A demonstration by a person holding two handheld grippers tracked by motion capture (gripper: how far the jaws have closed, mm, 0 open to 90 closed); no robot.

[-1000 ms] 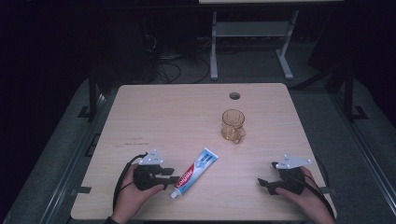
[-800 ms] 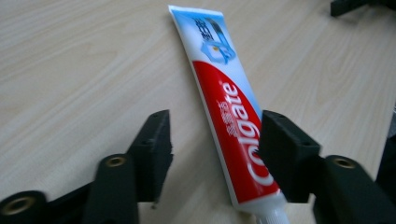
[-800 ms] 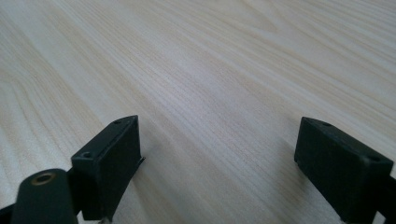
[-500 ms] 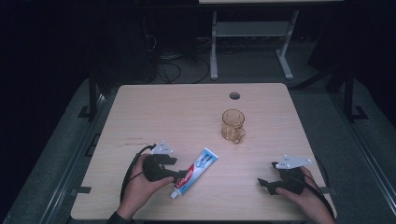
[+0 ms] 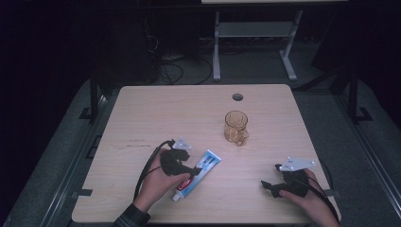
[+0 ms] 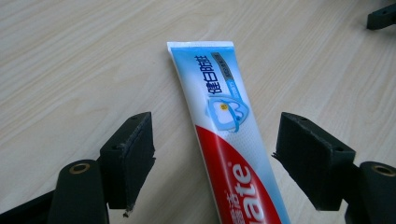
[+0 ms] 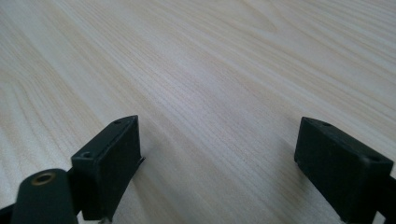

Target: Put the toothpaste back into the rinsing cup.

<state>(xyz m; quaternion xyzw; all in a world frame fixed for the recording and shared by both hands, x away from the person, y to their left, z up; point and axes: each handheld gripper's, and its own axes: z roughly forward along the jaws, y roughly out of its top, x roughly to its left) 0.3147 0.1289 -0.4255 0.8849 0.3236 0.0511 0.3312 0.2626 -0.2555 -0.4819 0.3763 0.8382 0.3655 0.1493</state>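
Lying flat: one toothpaste tube (image 5: pixel 196 174); one glass mug (image 5: pixel 235 127); two grippers.

The toothpaste tube (image 6: pixel 224 126) is white and light blue toward its flat end, red below with white lettering. The tabletop (image 5: pixel 156 113) shows pale wood grain. The glass mug (image 5: pixel 235 126) is amber. Each hand-held gripper (image 5: pixel 193 171) is black

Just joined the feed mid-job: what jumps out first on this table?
The red, white and blue toothpaste tube lying flat near the front of the wooden table, with the left tongs straddling it, jaws just opened and clear of it. Behind it to the right stands an amber glass mug. The right tongs rest open at the front right.
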